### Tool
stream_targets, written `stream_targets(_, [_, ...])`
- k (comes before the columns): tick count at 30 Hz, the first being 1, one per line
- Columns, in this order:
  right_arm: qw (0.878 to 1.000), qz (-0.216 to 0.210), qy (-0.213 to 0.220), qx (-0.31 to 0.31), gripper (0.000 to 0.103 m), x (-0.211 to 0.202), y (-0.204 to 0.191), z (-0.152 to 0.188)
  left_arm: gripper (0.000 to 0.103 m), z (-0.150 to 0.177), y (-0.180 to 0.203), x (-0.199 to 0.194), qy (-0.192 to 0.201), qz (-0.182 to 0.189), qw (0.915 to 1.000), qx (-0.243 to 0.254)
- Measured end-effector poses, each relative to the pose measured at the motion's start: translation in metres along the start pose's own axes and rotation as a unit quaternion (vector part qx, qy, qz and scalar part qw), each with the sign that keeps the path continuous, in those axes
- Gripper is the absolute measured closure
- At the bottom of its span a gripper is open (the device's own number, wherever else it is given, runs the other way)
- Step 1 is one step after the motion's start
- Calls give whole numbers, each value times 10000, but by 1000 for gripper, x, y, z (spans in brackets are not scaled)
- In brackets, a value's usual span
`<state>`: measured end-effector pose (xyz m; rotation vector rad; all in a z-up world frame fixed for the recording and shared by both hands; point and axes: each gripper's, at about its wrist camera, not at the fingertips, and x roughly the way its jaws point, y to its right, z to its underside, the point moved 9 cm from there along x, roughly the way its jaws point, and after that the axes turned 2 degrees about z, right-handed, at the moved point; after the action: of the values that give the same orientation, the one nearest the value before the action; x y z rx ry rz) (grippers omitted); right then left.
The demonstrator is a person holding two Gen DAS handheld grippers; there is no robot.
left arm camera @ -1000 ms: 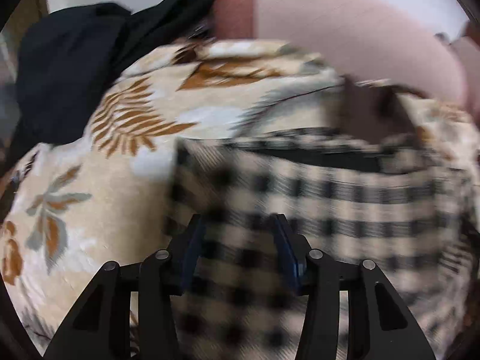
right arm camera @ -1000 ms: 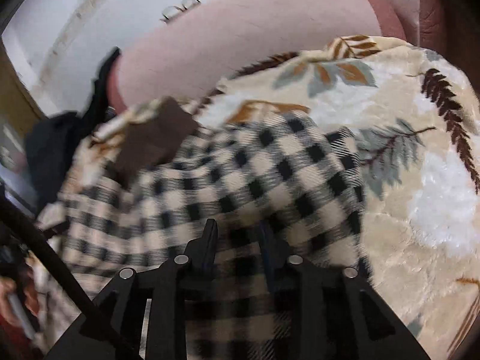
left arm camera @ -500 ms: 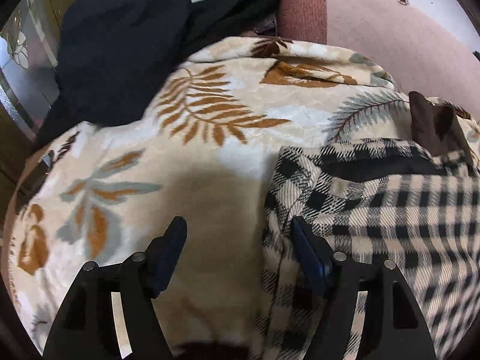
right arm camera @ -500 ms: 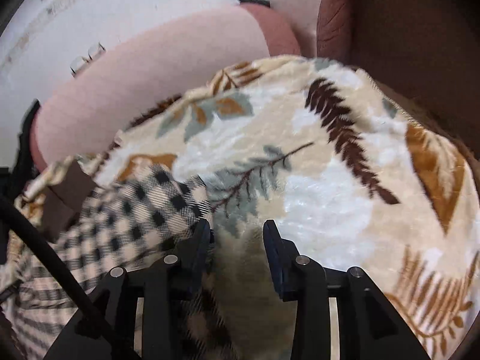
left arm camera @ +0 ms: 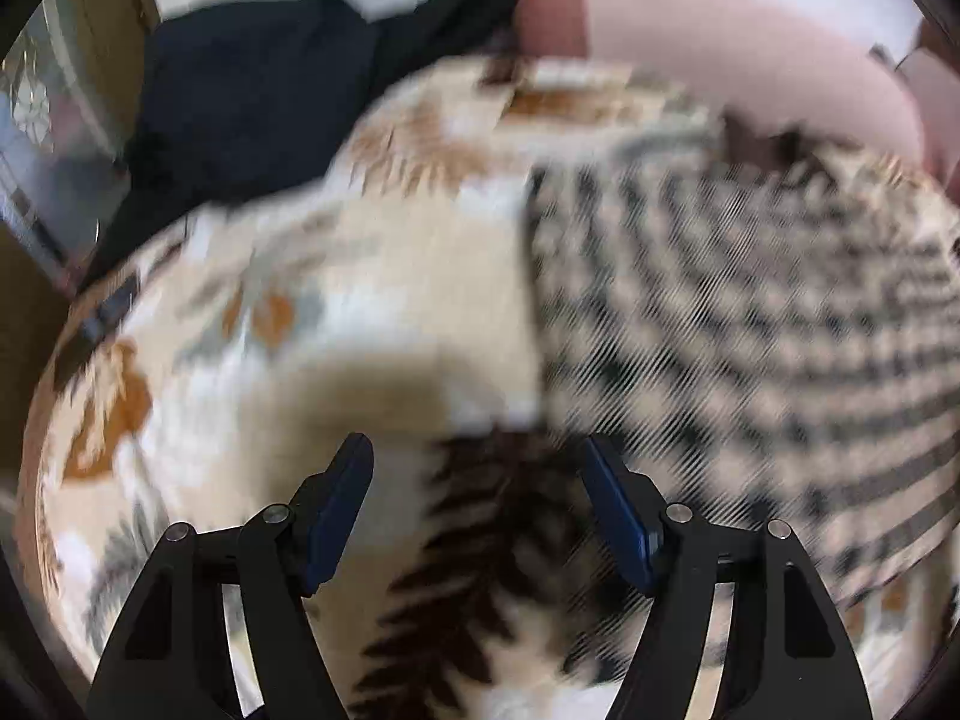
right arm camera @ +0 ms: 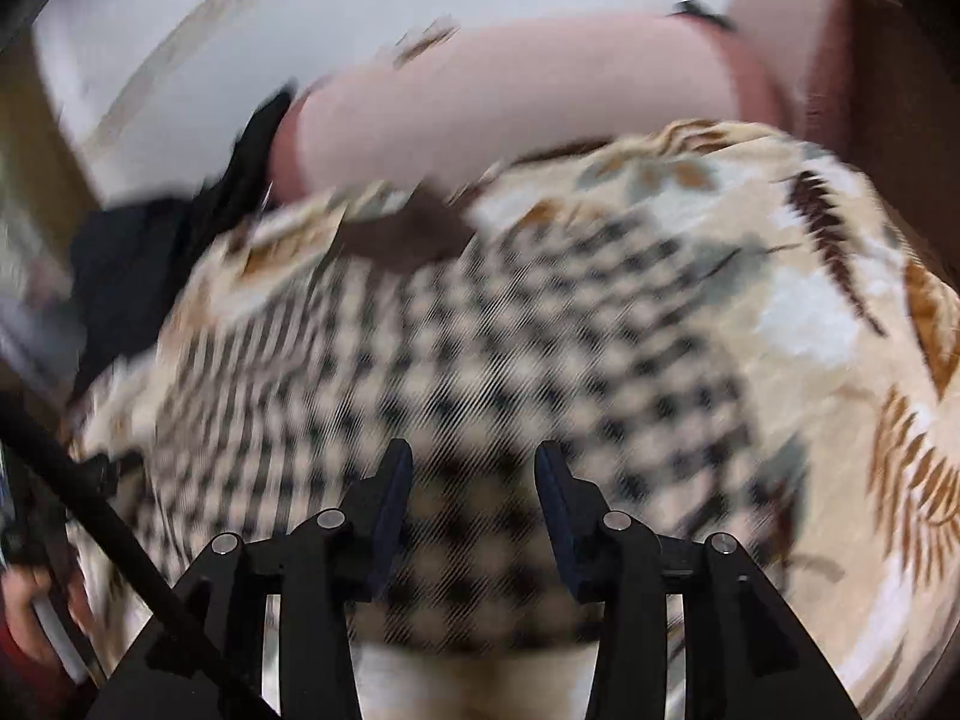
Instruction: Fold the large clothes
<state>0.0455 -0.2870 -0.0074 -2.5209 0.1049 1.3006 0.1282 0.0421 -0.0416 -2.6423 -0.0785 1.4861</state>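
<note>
A dark garment (left arm camera: 252, 96) is heaped at the far left edge of the leaf-print blanket (left arm camera: 372, 312). The left tool (left arm camera: 477, 504) hangs with its jaws apart over bare blanket. The checked garment (right arm camera: 456, 360) lies mid-blanket; above its near edge the right tool (right arm camera: 474, 498) is opening, gripping nothing.
</note>
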Motion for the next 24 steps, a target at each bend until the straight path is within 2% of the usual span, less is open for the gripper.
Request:
stream_targets(2, [9993, 108, -355, -37, 58, 15, -2, 24, 34, 18, -12, 10, -192, 7, 9997, -136])
stream_targets(3, [9988, 185, -456, 9, 58, 19, 2, 32, 35, 22, -16, 7, -92, 119, 9997, -210])
stream_targets(4, [9985, 202, -501, 67, 58, 21, 7, 36, 35, 27, -23, 4, -64, 69, 9997, -217])
stream_targets(7, [9987, 120, -406, 276, 58, 12, 23, 37, 35, 37, -38, -7, 9, -12, 9997, -243])
stream_targets(9, [9985, 243, -173, 455, 58, -2, 40, 32, 35, 40, -47, -19, 161, 53, 9991, -378])
stream_targets(12, [9951, 458, 83, 867, 52, -19, 74, 25, 35, 40, -48, -36, 349, 295, 9975, -547])
stream_targets(15, [9866, 493, 325, 1520, 49, -34, 111, 21, 35, 36, -24, -55, 494, 740, 9947, -507])
stream_targets(19, [9713, 332, 347, 2328, 46, -38, 155, 24, 35, 34, 35, -81, 700, 1212, 9901, 51])
stream_targets(22, [9626, 47, 222, 2698, 46, -31, 171, 34, 35, 36, 84, -87, 696, 1549, 9847, 392])
stream_targets(24, [9583, -317, 214, 2833, 46, -23, 177, 36, 35, 40, 121, -87, 632, 1797, 9794, 671])
